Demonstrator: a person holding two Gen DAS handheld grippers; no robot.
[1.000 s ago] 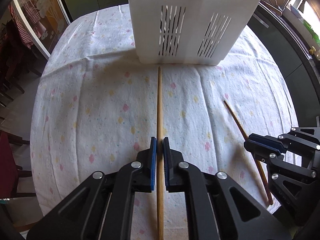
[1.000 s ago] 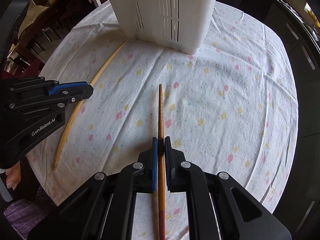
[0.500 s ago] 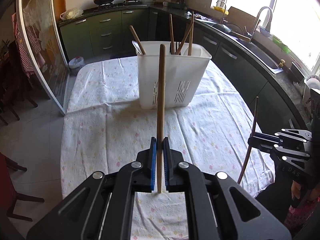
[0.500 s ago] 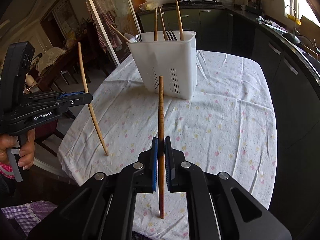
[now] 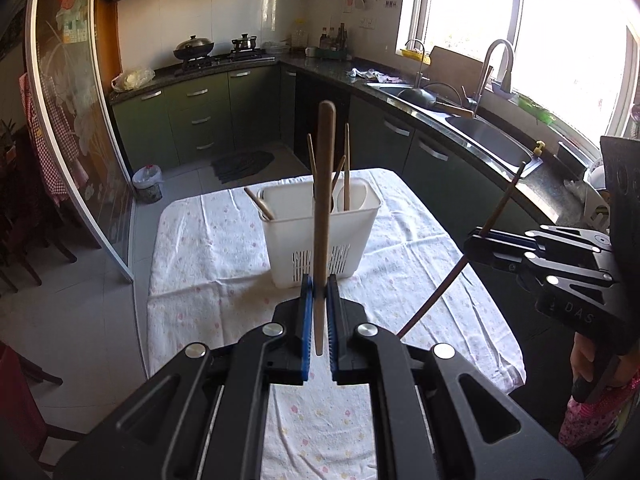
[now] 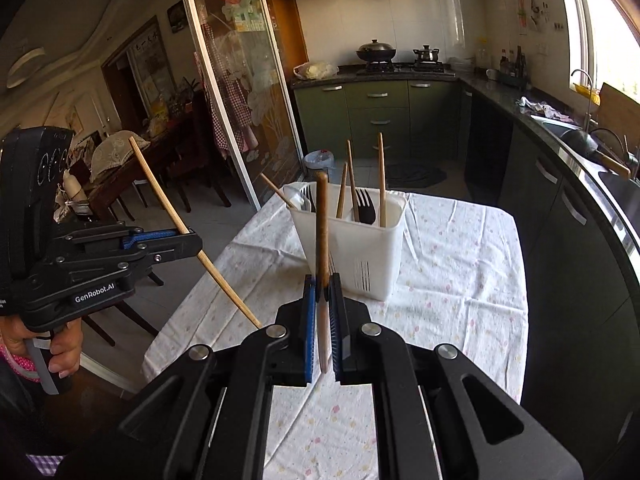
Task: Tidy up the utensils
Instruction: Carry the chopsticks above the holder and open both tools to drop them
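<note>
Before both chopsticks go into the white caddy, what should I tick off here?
1. Left gripper shut on light chopstick: ok.
2. Right gripper shut on dark chopstick: ok.
3. Both chopsticks lifted clear of the tablecloth: ok.
4. White caddy upright: ok.
5. Free room in the caddy among the chopsticks and forks inside: cannot tell.

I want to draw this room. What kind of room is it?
It looks like a home kitchen. There is a stove with a wok on it, a sink with a tap under the window, and green cabinets along the walls.
</note>
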